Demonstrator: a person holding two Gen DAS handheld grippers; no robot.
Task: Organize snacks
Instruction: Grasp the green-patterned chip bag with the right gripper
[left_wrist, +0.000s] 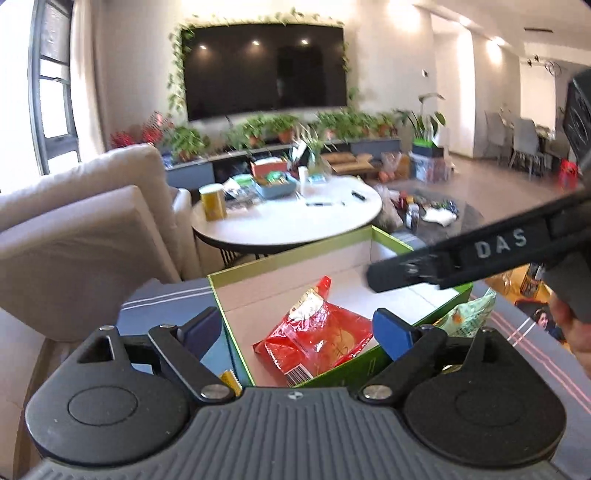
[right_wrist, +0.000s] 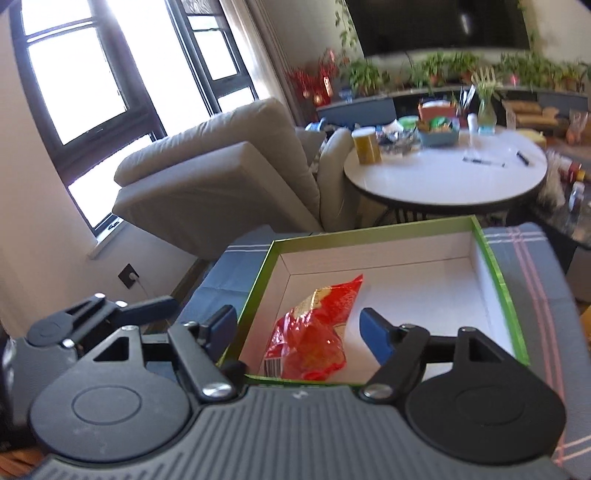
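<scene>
A red snack packet (left_wrist: 317, 332) (right_wrist: 314, 332) lies flat inside a shallow white box with a green rim (left_wrist: 295, 254) (right_wrist: 369, 229). My left gripper (left_wrist: 295, 328) hovers over the box's near left corner, open, with nothing between its blue pads (left_wrist: 391, 332). My right gripper (right_wrist: 299, 330) is also open above the near edge, the packet lying below it untouched. Its black body marked DAS (left_wrist: 498, 240) reaches over the box's far right side in the left wrist view. A pale green packet (left_wrist: 469, 314) lies just outside the box's right wall.
The box rests on a blue striped cloth (right_wrist: 524, 258). Behind stand a beige armchair (right_wrist: 221, 177) and a round white table (right_wrist: 443, 177) with a yellow can (right_wrist: 365, 146) and a blue tray. A small yellow item (left_wrist: 229, 380) sits by the box's near left corner.
</scene>
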